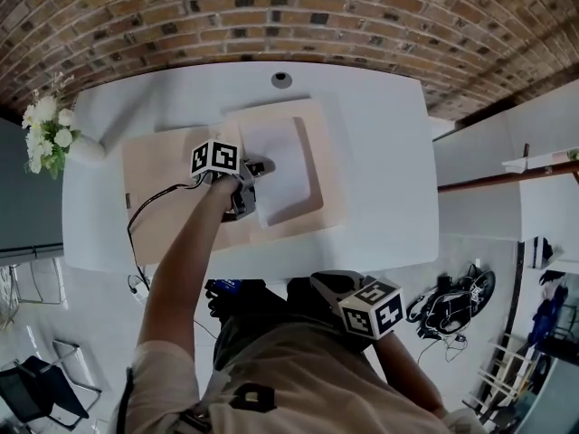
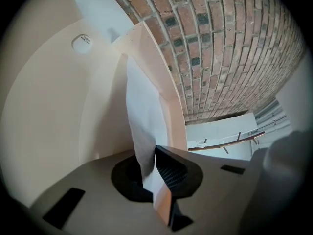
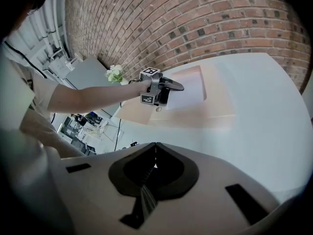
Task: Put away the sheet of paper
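A white sheet of paper (image 1: 282, 174) lies in a shallow tan tray (image 1: 331, 165) on the white table (image 1: 389, 152). My left gripper (image 1: 256, 188) is shut on the sheet's near left edge, at the tray's left rim. In the left gripper view the paper (image 2: 142, 116) runs from between the jaws of the left gripper (image 2: 152, 173) up along the tray wall (image 2: 168, 102). My right gripper (image 1: 323, 284) hangs low by the person's body, off the table, shut and empty. The right gripper view has that gripper (image 3: 155, 146) in front, with the left gripper (image 3: 168, 89), paper (image 3: 188, 86) and tray (image 3: 217, 104) beyond.
A flat tan board (image 1: 154, 183) lies left of the tray. White flowers (image 1: 45, 134) stand at the table's left end. A round cable port (image 1: 281, 80) sits near the far edge. A black cable (image 1: 143, 213) hangs off the front. A brick wall (image 1: 289, 16) lies behind.
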`<state>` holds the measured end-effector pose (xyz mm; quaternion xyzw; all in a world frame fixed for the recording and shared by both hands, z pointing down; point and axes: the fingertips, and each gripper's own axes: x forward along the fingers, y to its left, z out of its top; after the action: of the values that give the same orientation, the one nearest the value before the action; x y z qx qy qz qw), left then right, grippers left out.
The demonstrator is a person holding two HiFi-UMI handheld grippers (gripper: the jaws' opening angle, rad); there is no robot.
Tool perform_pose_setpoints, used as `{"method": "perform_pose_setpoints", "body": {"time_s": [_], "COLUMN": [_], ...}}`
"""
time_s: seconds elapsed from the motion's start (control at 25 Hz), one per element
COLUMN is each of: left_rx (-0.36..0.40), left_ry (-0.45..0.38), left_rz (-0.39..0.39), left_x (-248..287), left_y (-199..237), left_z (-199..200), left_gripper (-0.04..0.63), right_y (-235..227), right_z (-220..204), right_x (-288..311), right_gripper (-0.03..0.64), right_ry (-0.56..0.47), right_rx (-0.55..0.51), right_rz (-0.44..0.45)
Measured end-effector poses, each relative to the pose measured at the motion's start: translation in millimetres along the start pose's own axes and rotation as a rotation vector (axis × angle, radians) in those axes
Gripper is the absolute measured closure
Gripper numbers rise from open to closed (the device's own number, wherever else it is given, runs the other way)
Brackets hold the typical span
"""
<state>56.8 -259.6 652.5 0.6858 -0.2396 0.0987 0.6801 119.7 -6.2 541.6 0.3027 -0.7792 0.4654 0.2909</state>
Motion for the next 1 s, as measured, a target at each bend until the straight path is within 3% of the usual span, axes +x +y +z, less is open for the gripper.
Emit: {"method": "perform_pose_setpoints", "body": {"time_s": [1.0], "left_rx": [0.012], "left_ry": [-0.005], "left_rz": [-0.004], "left_x": [3], "left_y": [-1], "left_z": [1], "left_gripper": [0.579], "right_y": [8], "right_z": [14], "right_x": [-1], "right_gripper": [0.594], "right_ry": [-0.042], "right_rx": [-0.043], "right_rz": [0.033]}}
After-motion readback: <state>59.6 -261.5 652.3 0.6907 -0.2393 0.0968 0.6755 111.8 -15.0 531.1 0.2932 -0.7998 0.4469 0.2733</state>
